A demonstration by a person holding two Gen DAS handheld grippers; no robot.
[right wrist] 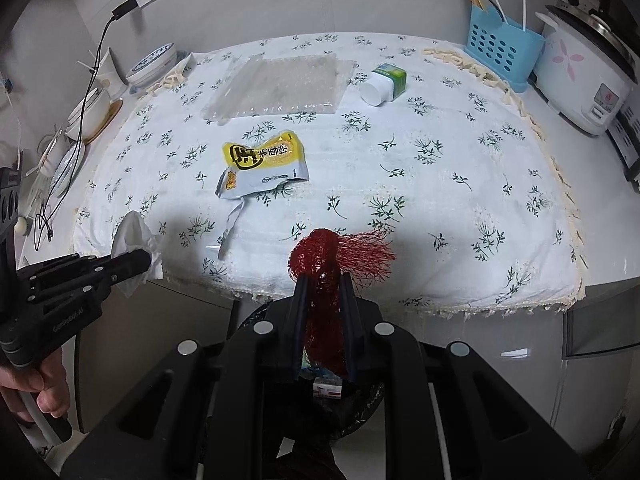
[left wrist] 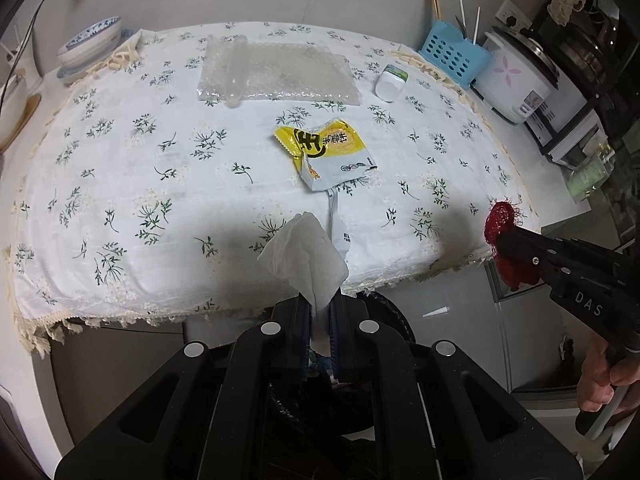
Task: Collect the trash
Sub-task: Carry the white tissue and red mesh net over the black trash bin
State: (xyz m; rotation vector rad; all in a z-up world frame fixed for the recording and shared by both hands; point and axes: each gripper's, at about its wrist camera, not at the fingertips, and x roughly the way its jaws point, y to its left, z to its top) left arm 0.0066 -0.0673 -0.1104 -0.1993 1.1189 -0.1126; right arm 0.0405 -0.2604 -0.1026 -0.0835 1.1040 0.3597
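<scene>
My left gripper (left wrist: 320, 312) is shut on a crumpled white tissue (left wrist: 306, 256) and holds it just off the table's front edge; it also shows in the right wrist view (right wrist: 134, 236). My right gripper (right wrist: 324, 284) is shut on a red mesh net (right wrist: 340, 256), seen from the left wrist as a red bundle (left wrist: 500, 224) at the table's right front corner. A torn yellow and white snack wrapper (left wrist: 324, 152) (right wrist: 260, 164) lies mid-table. A bubble-wrap sheet (left wrist: 276, 72) (right wrist: 280, 84) and a small white and green carton (left wrist: 392, 80) (right wrist: 384, 82) lie at the back.
A floral tablecloth (left wrist: 120, 168) covers the table. A dark bin with trash (right wrist: 340, 400) sits below both grippers. A blue utensil holder (right wrist: 500, 44) and rice cooker (right wrist: 584, 76) stand at the back right. Bowls (right wrist: 154, 62) and a cable (right wrist: 80, 128) are at the left.
</scene>
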